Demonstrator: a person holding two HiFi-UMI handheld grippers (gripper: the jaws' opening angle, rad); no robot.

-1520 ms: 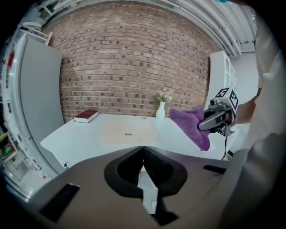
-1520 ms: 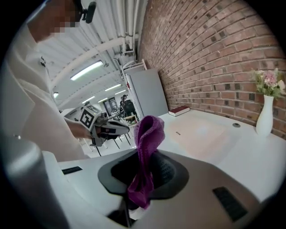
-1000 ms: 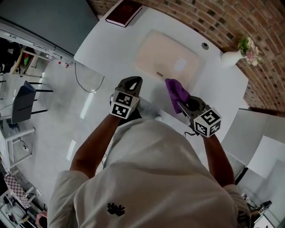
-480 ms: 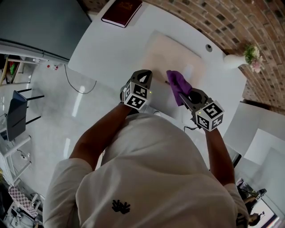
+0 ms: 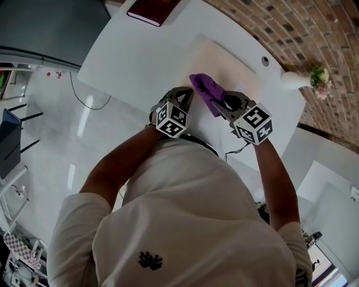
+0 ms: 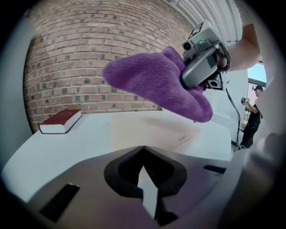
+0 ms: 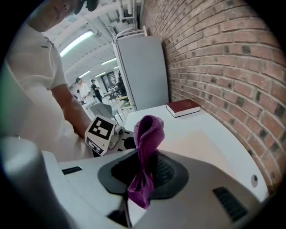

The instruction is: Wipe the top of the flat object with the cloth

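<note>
Right gripper (image 5: 217, 105) has the purple cloth (image 5: 203, 89) pinched tight between its jaws. The right gripper view shows the fabric bunched in the throat with a loose fold standing up past the tips, so there's plenty of free cloth to lay down as a wiping pad. The cloth hangs in the air over the near edge of the pale beige mat (image 5: 235, 64), which lies flat on the white table (image 5: 129, 56). From the left gripper view it looks clear of the surface, so by my read the wipe itself hasn't begun. Left gripper (image 5: 184, 94) sits just beside its partner at the table's near side, jaws drawn in narrow, all but together, with nothing between them. It looks parked there to keep out of the cloth's path, or ready to steady the mat if it slides. A dark red book (image 5: 152, 8) lies at the far corner and a small white vase (image 5: 291, 79) with flowers stands by the brick wall, both well apart from the mat, so the sweep is unobstructed. The next move calls for lowering the cloth until that fold presses flat on the mat.
</note>
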